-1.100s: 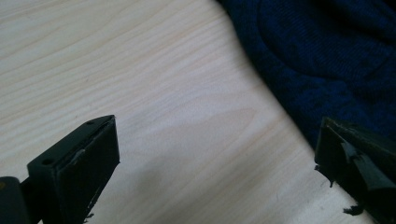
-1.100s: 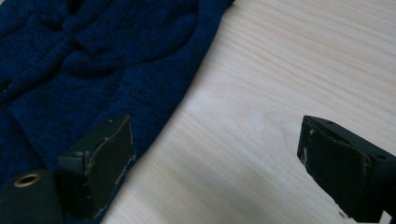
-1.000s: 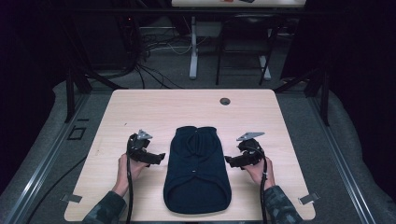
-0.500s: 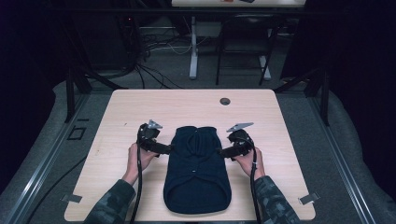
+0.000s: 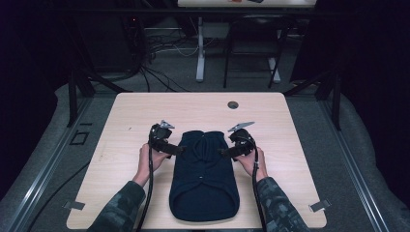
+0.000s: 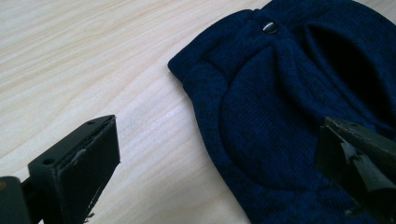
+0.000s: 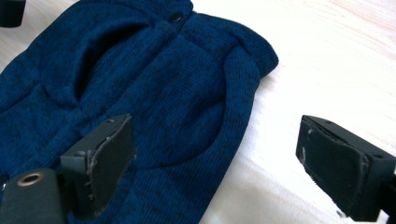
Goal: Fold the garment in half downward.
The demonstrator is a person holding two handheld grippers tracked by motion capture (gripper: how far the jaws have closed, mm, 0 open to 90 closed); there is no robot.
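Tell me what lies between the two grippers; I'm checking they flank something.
The dark blue knit garment lies between the left gripper and right gripper, seen in the high view.

Under my jaws lies a navy garment (image 6: 289, 116) of matt, coarse-knit cloth, a glossy black snap button (image 6: 269, 27) near the frame's top. The table (image 6: 93, 60) is pale, smooth wood grain; my right gripper (image 7: 215, 168) wears scuffed matt-black pads.
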